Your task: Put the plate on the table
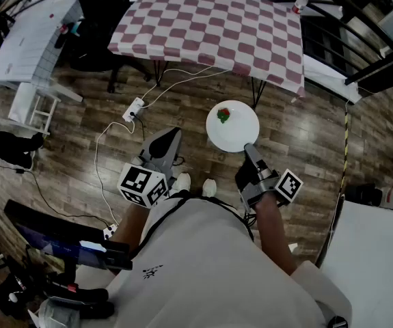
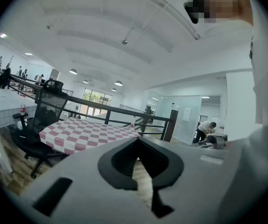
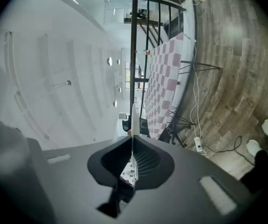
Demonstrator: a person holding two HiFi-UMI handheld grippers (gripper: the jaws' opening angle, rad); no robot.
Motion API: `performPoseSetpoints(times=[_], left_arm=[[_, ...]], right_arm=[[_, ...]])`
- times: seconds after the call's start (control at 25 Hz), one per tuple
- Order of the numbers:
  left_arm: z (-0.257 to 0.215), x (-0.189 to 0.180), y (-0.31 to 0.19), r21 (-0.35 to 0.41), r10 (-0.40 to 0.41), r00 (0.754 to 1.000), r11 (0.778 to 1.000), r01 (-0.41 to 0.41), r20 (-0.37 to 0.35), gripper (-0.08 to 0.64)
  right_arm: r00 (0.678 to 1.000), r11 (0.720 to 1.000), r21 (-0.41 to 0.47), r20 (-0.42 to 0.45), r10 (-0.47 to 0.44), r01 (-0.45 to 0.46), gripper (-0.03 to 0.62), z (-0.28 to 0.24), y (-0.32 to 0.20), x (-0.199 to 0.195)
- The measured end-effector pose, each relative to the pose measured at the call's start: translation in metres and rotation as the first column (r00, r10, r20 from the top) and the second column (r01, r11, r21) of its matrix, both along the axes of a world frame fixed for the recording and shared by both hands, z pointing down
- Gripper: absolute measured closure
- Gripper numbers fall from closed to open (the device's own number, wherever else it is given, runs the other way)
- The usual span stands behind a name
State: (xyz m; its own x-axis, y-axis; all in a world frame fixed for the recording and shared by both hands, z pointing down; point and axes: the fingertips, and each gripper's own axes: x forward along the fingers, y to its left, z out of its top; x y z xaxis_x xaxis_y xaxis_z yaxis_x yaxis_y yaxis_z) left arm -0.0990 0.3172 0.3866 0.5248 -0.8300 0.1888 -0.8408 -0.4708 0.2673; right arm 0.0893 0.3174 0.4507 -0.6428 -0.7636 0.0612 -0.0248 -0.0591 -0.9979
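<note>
Right gripper (image 1: 249,149) fingers pinch the plate (image 1: 240,132) rim; left gripper (image 1: 170,137) fingers closed, empty.

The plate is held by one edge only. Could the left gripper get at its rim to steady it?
Probably yes: the left gripper hangs empty beside the plate, with only open air between them, though its shut jaws must open first.
</note>
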Motion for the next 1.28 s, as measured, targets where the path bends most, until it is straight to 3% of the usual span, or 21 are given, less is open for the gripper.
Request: performPoseSetpoints(times=[0.68,1.28], left_arm=[[-0.002,-0.023,0.002,0.012,0.022,1.0,1.0,-0.022,0.003,0.558],[0.002,-0.051,0.008,0.02,0.1,0.995,0.995,-0.1,-0.014,0.558]], right_arm=[[1.0,0.999,0.046,0.013,-0.003,0.002,0.577,-0.013,0.0,-0.026],[0.997,0.995,0.071,0.014,0.073,-0.073,0.575,-0.016,0.02,-0.056]])
